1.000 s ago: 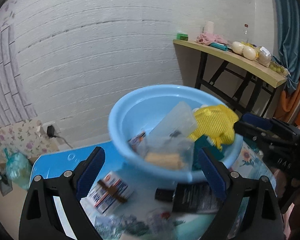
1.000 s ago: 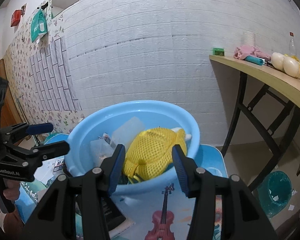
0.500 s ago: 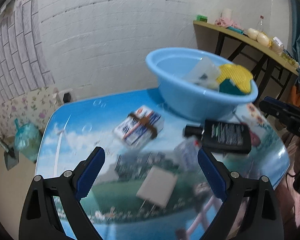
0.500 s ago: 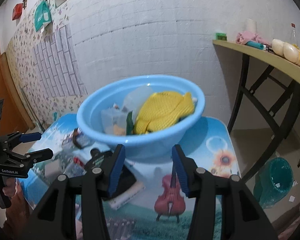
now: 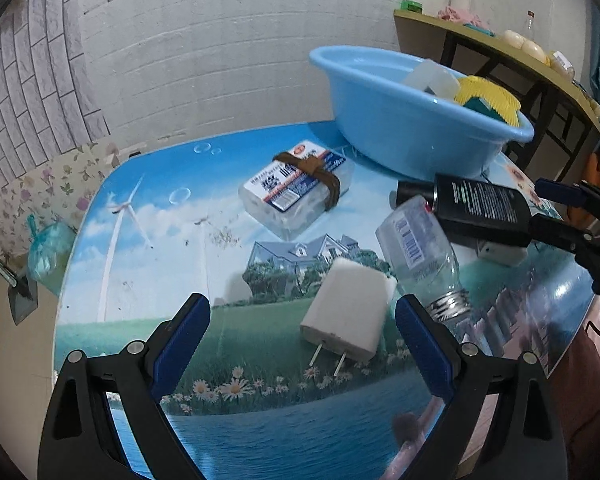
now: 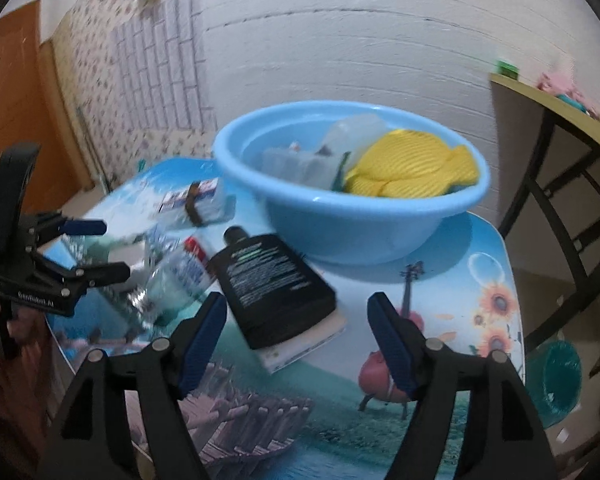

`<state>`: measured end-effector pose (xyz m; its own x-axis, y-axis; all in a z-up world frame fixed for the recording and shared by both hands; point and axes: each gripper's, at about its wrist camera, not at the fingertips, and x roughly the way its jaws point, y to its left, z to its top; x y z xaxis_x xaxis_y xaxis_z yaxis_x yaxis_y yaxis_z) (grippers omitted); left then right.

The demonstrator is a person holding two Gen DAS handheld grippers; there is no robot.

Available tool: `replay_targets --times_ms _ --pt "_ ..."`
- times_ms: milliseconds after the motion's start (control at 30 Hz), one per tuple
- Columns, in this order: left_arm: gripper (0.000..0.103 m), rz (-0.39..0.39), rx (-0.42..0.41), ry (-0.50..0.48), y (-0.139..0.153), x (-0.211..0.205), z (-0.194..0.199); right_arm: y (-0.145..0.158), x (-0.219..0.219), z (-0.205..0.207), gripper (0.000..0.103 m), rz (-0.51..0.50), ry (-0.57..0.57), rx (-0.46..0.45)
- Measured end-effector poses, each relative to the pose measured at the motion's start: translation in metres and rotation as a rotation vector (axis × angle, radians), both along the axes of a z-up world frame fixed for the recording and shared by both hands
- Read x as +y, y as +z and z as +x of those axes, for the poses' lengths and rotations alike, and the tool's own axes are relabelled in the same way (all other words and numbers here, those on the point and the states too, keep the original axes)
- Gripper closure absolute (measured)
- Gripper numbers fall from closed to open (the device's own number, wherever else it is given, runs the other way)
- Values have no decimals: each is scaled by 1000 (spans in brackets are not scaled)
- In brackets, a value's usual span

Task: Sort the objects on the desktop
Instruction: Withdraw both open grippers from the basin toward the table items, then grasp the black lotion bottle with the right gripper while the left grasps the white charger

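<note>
Two claws hang over the picture-printed table, neither holding anything. The left claw stands wide, its blue pads apart above the near edge, with a white plug adapter lying flat between and just beyond them, prongs toward the camera. The right claw has its jaws opening, nothing pressed between them; just past its tips lies a black bottle resting on a white box. Left of that bottle lies a clear plastic bottle on its side. Farther off sits a tissue pack bound with a brown band. At the far right stands a blue basin holding a yellow mesh item and clear containers.
</note>
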<state>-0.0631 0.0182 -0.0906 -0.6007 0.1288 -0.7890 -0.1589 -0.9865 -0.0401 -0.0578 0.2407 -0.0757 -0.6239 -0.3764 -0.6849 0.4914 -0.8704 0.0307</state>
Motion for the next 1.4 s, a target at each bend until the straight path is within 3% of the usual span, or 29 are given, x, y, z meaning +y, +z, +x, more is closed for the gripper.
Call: replay_targets --times_ms 67,467,633,767,933,1067,1400 --pt "9 0 -10 -11 -3 2 -1 -3 -3 -1 24 2 11 -11" --pt "11 11 -41 -73 -11 8 -14 -12 -15 -15 23 67 71 -9" --pt "34 -16 -32 -99 -10 12 -15 -15 -19 -22 23 60 111 -21" --pt "65 -15 -27 -114 -7 13 -17 -16 -23 -24 24 58 144 -29" --pt "65 -16 -31 -90 -6 9 -15 -15 -26 -19 32 102 140 -4" --pt "65 -13 -37 -79 -5 7 -11 -13 -21 -18 36 74 143 -30" --pt "65 2 -46 -45 -4 -2 10 -7 -26 2 40 86 114 -54"
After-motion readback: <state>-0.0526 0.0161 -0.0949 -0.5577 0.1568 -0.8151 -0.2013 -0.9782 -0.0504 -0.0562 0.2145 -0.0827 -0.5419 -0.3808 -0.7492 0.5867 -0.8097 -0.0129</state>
